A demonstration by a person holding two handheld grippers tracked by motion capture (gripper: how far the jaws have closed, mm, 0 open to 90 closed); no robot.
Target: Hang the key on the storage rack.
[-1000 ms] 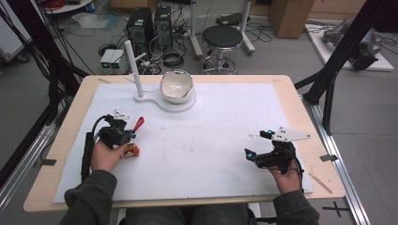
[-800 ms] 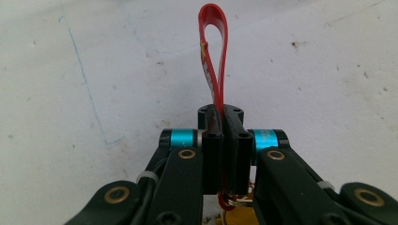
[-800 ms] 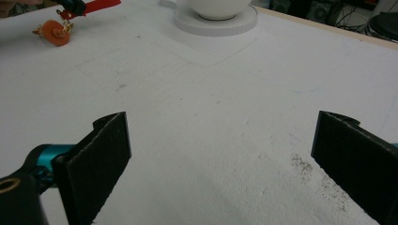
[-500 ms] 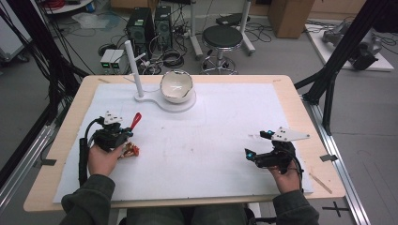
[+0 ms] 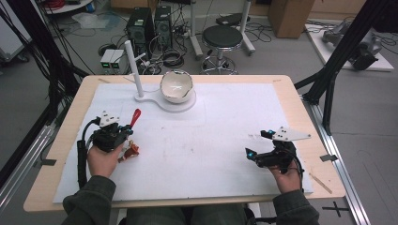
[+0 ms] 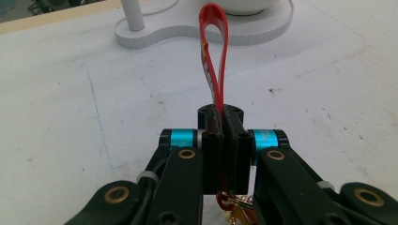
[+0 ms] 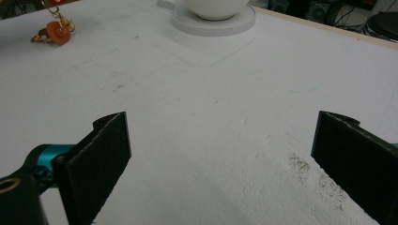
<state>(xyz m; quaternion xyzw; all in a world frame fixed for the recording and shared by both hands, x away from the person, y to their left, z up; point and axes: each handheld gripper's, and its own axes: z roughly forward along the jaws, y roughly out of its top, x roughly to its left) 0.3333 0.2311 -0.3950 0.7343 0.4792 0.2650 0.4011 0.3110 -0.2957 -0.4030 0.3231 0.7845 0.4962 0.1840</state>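
High view: left tool (image 5: 126, 131) is pinching the red keychain strap (image 5: 135, 117) at 9 o'clock on the worktop (image 5: 225, 140), lifting. Next it's probably hooking it onto the white stand (image 5: 133, 70) at 11. Right tool (image 5: 256, 147) is idling, gaping wide, holding nothing.

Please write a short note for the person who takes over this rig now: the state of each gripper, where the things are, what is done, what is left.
Left gripper: shut on the red strap, keys dangling below it.
Right gripper: open, holding nothing, over the white mat.
White stand with post and bowl sits at the far side.
Done: strap gripped.
Left, probably: carry the loop to the post or bowl.
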